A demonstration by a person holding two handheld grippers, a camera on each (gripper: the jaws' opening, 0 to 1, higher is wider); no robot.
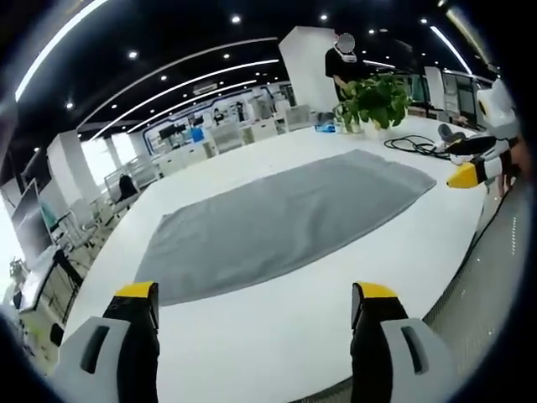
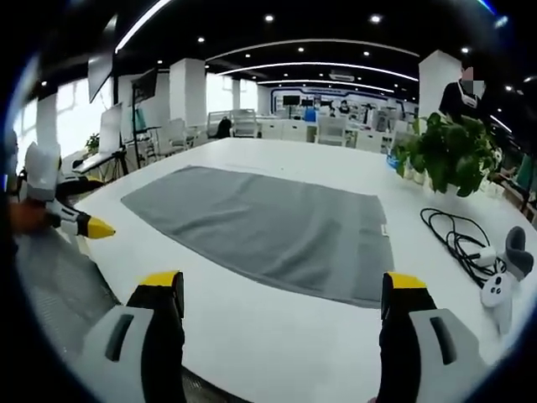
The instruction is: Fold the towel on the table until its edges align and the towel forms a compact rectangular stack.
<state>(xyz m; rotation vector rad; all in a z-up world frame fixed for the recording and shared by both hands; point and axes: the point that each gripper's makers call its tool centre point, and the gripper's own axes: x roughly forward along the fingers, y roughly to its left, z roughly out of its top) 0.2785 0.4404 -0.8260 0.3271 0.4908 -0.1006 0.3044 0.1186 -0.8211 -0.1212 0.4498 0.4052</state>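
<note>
Across the middle of both views, the grey towel lies flat and unfolded on the white table. Our left gripper and right gripper hover short of its near edge, jaws spread, pinching nothing. We judge the cloth soft, light and limp; it should sag between grips, so we would pinch two neighbouring corners.
</note>
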